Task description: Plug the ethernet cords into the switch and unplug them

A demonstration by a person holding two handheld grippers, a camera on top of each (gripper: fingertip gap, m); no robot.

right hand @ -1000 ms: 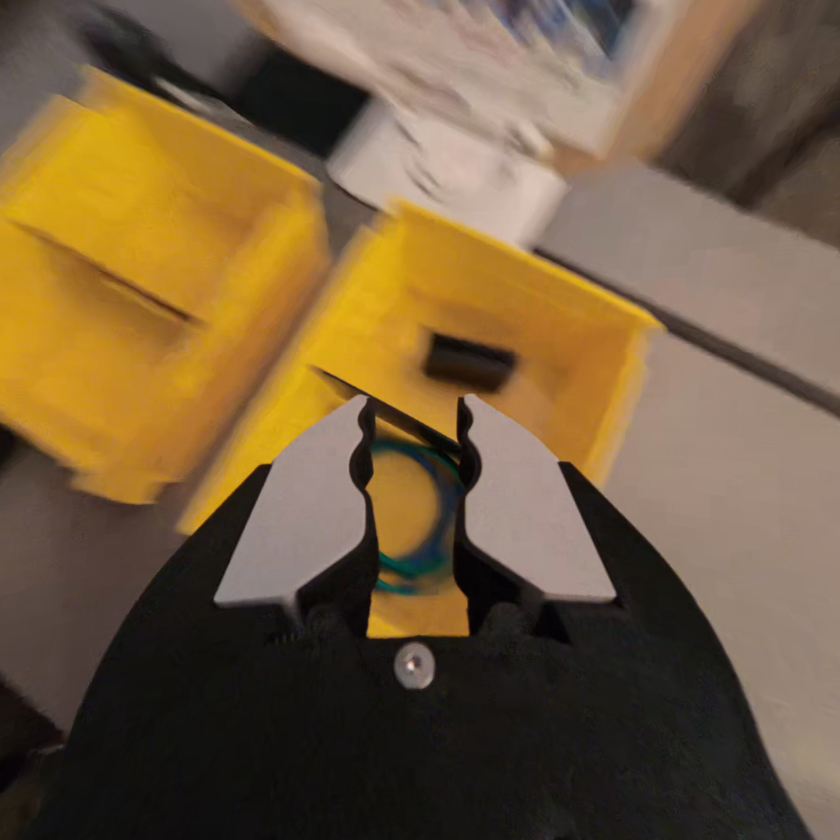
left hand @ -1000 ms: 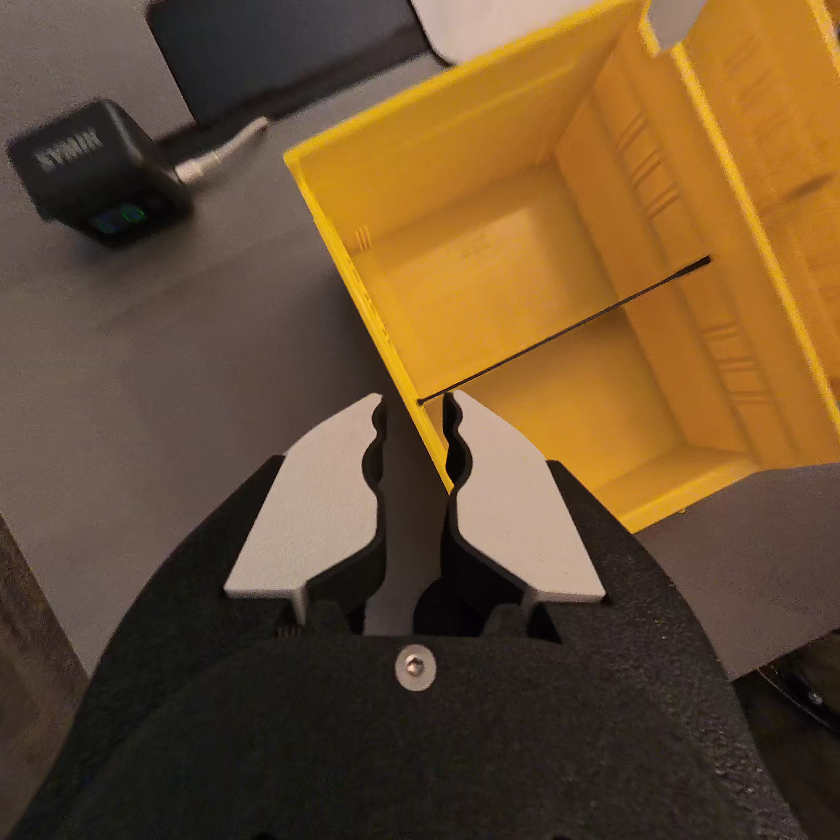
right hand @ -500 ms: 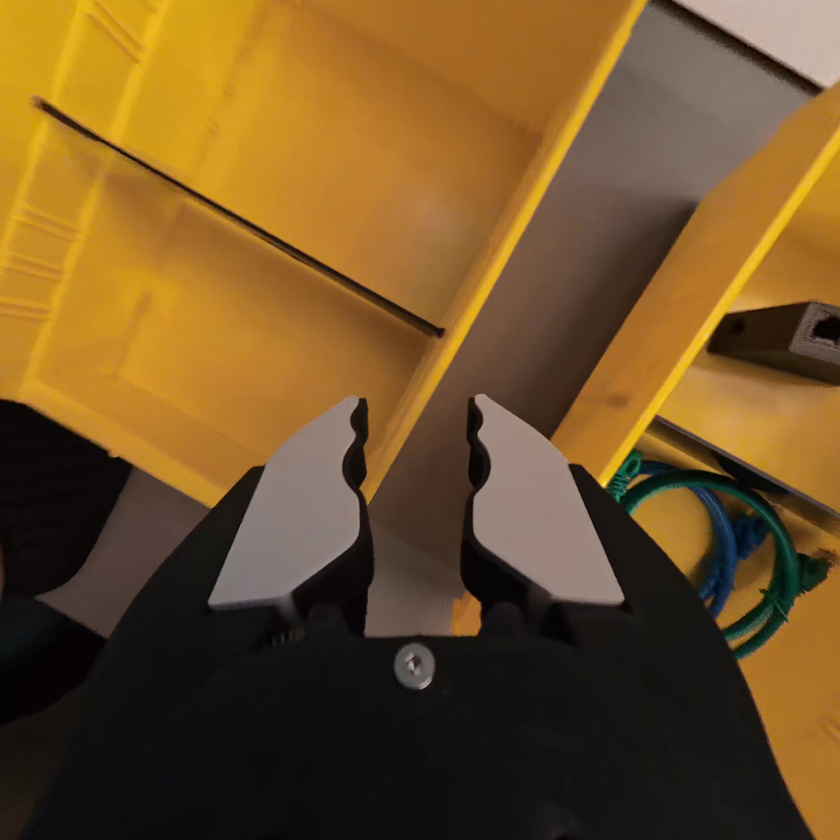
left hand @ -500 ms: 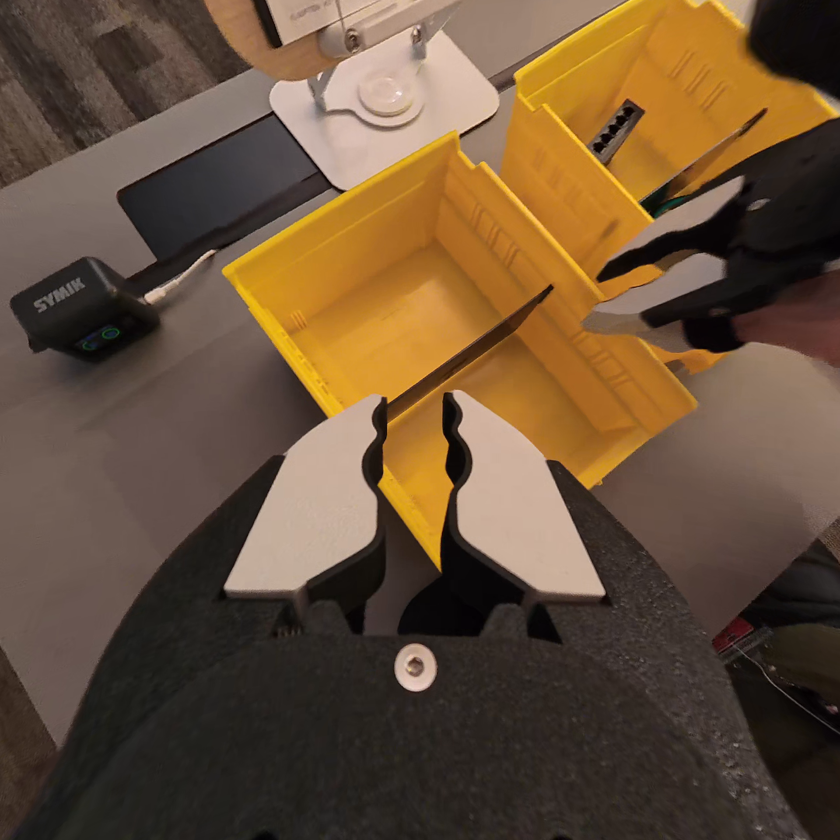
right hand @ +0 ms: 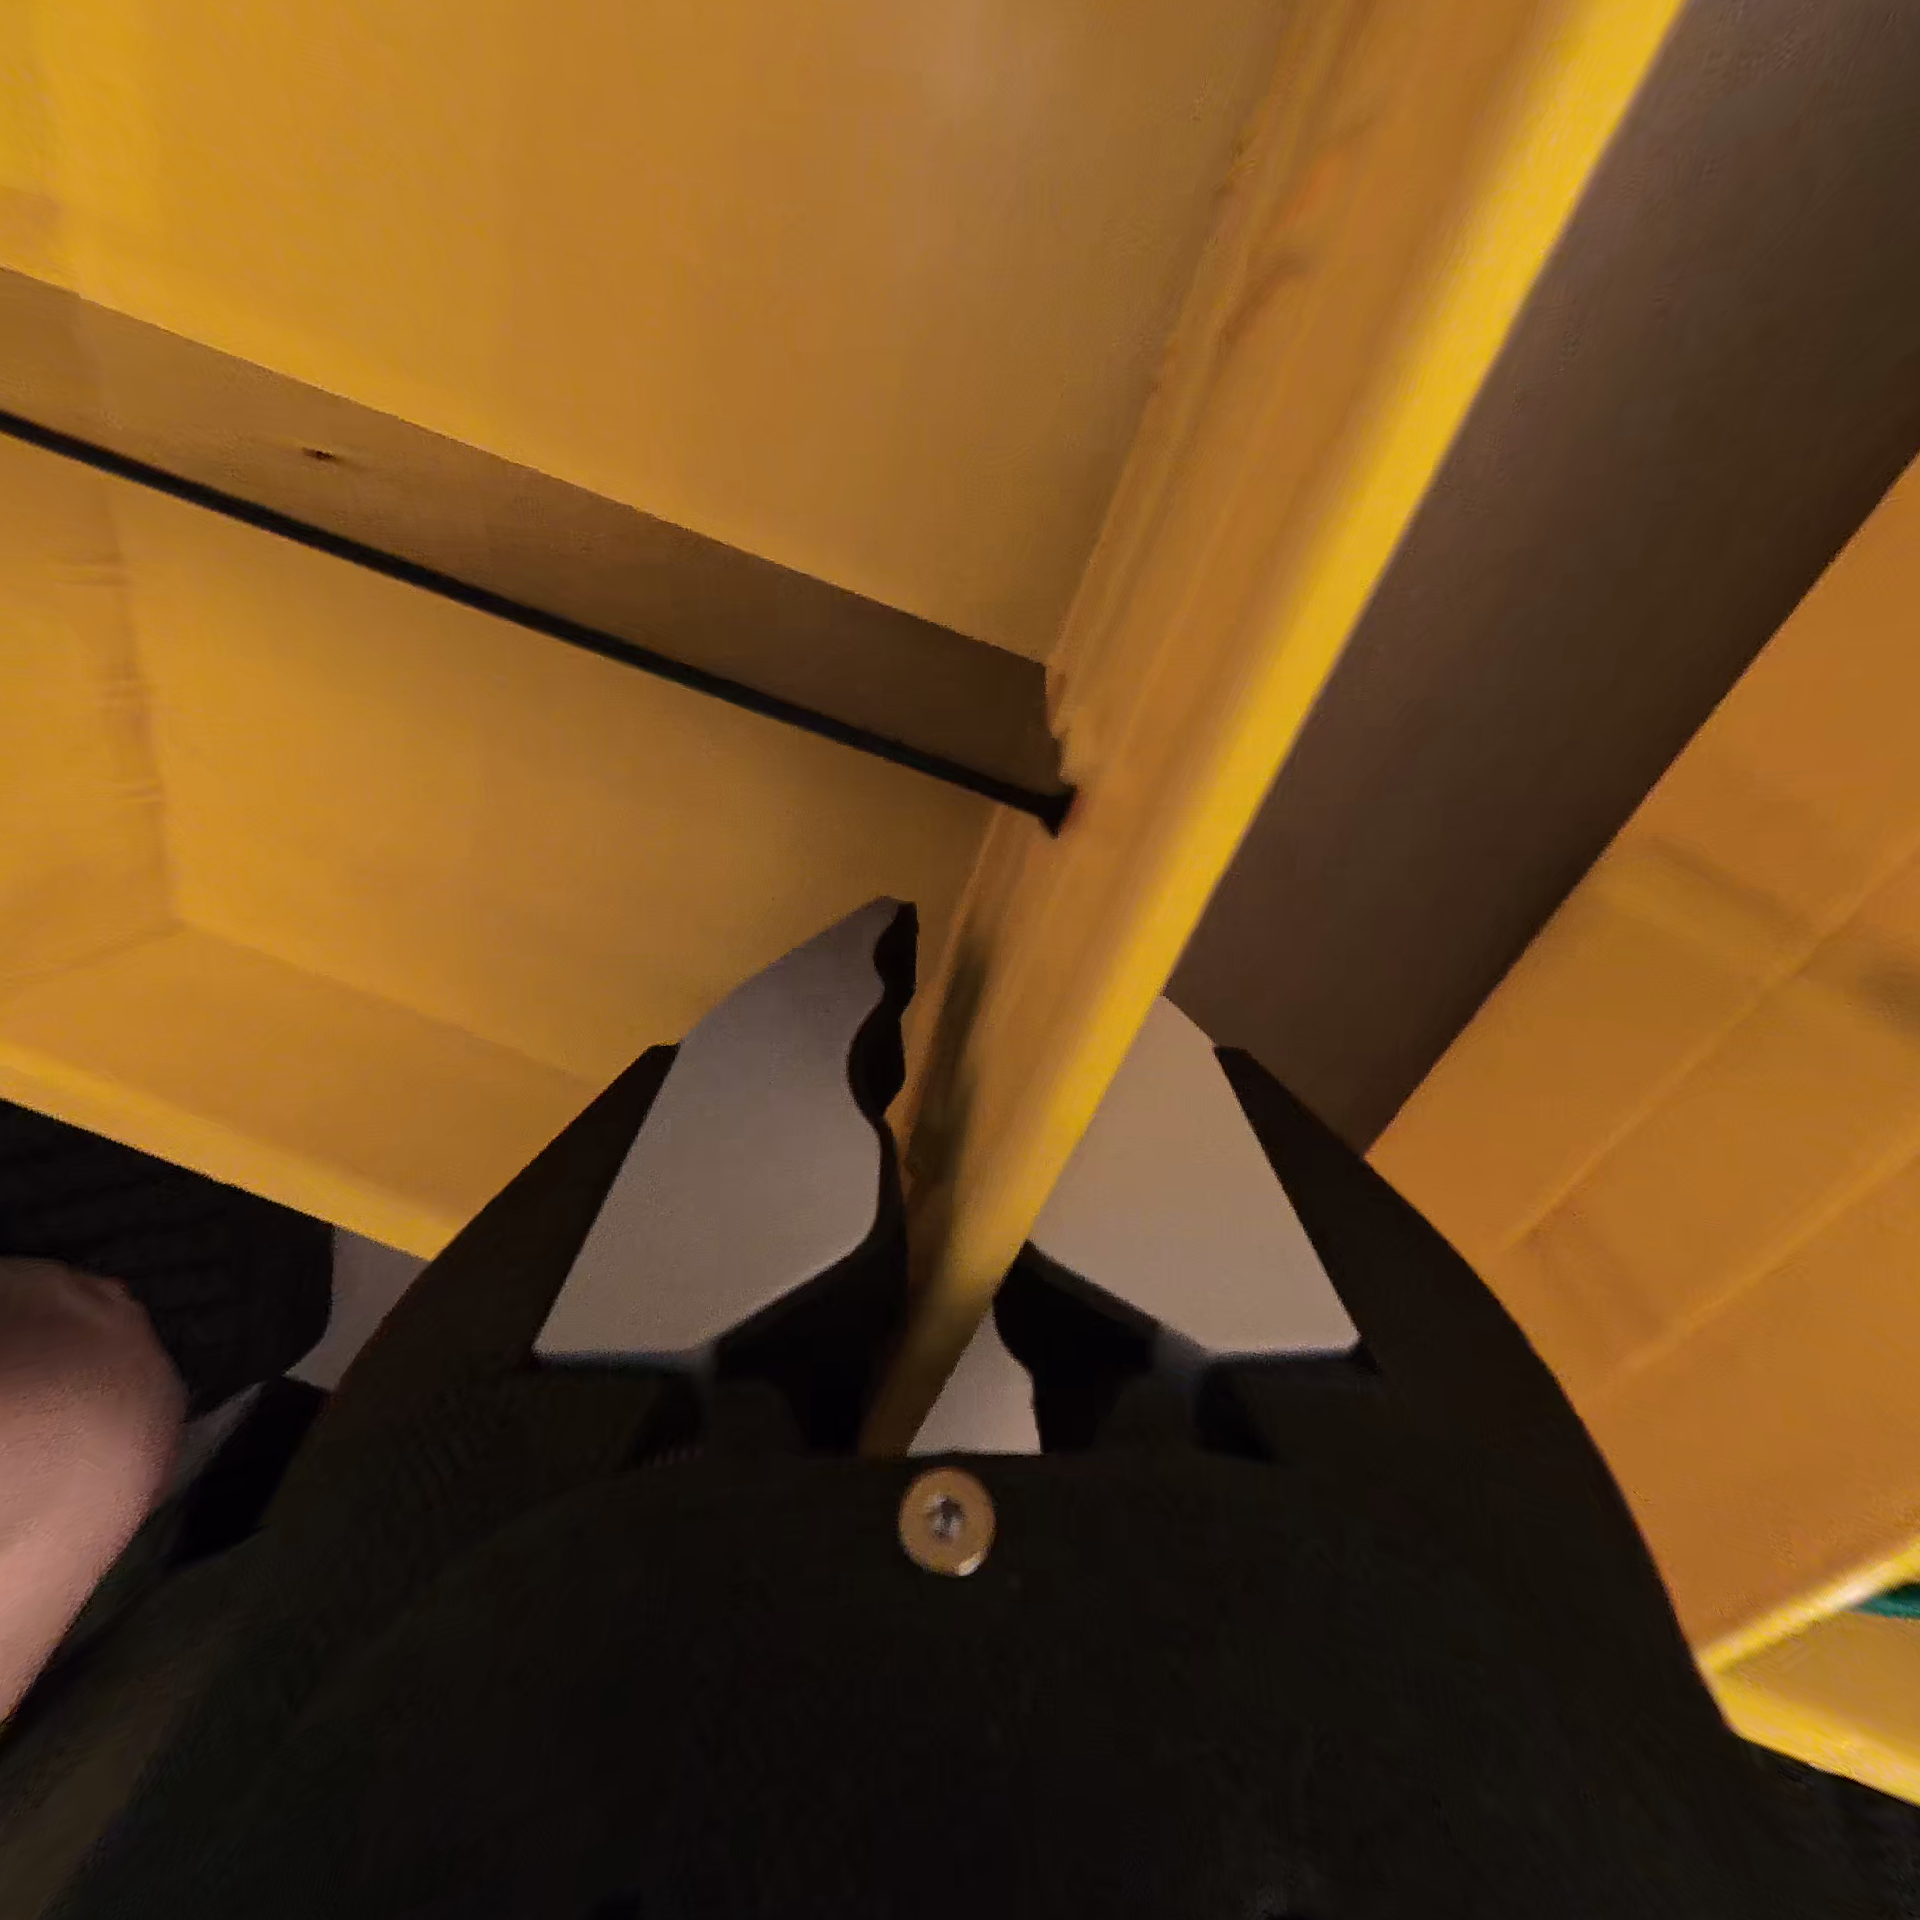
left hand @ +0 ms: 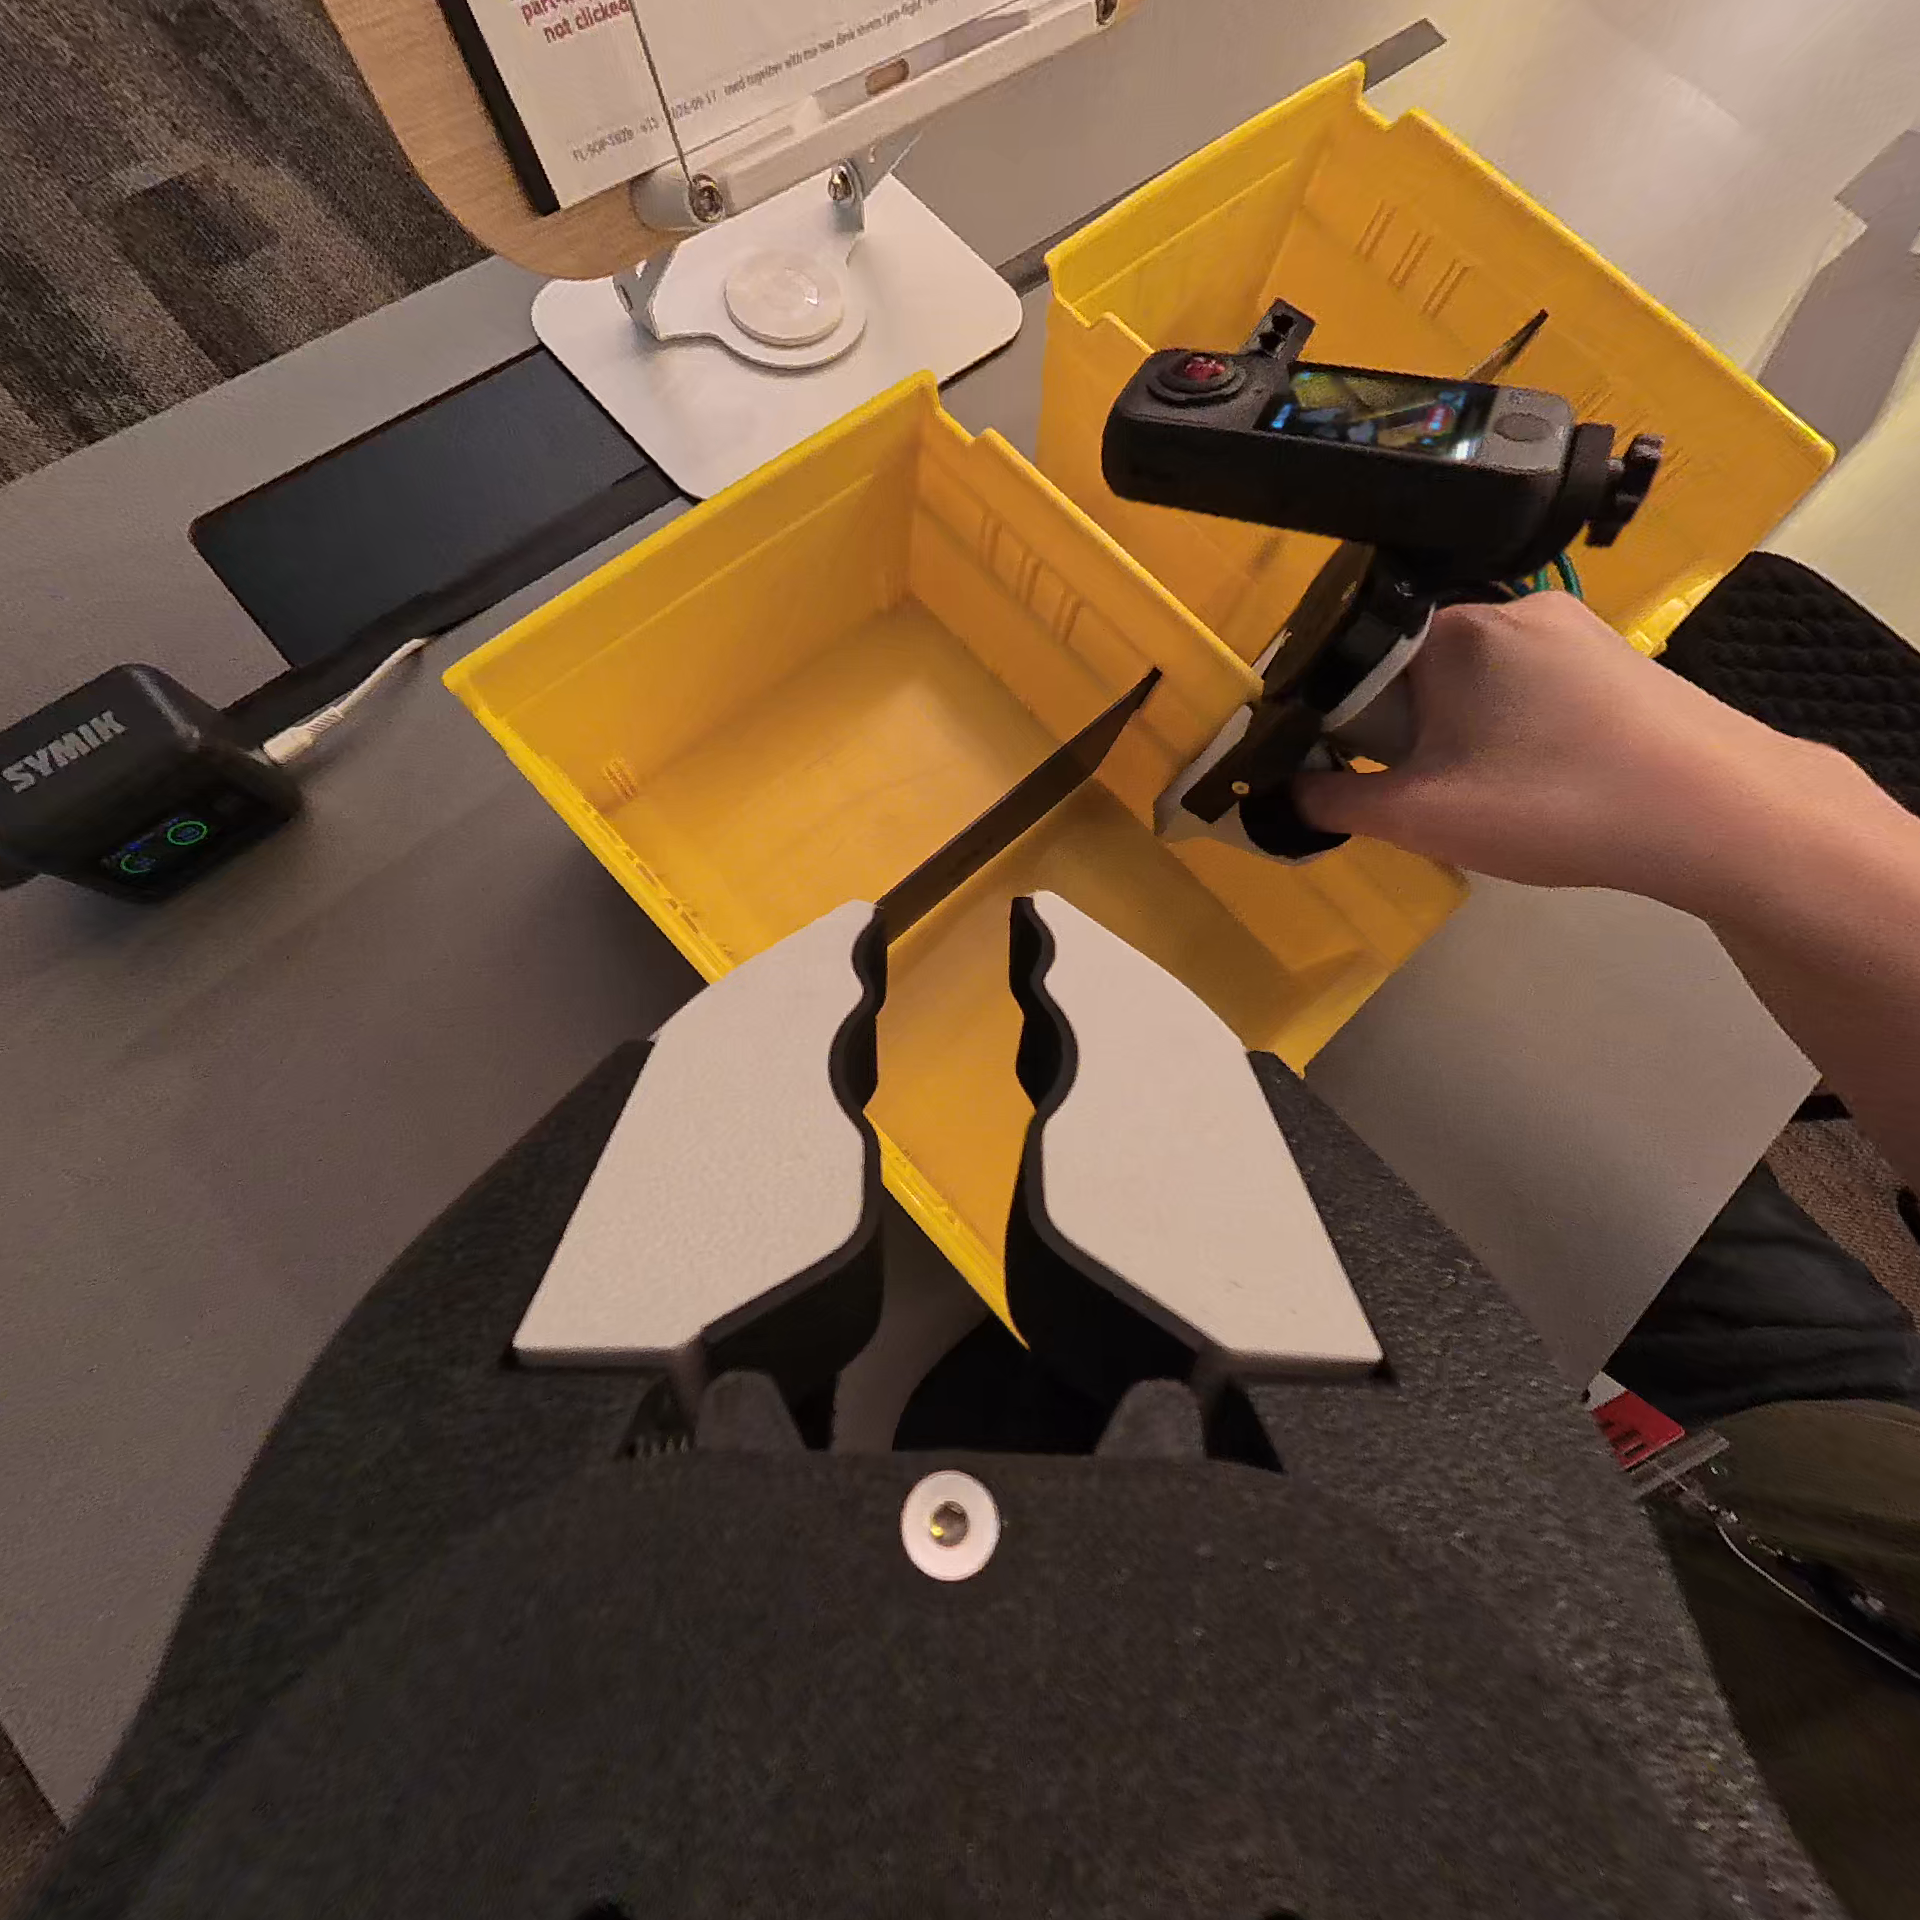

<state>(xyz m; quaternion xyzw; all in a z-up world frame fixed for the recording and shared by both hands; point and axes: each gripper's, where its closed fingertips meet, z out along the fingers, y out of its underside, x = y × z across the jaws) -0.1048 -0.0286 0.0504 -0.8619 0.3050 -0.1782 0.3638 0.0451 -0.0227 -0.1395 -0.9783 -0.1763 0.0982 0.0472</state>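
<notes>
Right wrist view shows your right gripper (right hand: 1023, 1049) has moved onto the near yellow bin (left hand: 831, 582); half a second ago its fingers hung free above that rim, and now they straddle the side wall, closed against it. Only the left wrist view shows your hand (left hand: 1558, 758) around the handle, reaching in from the right, wrist level. Your left gripper (left hand: 945, 925) hangs released over the bin's corner. Green cord (right hand: 1896, 1605) peeks from the far bin (left hand: 1455, 208); the switch is hidden.
</notes>
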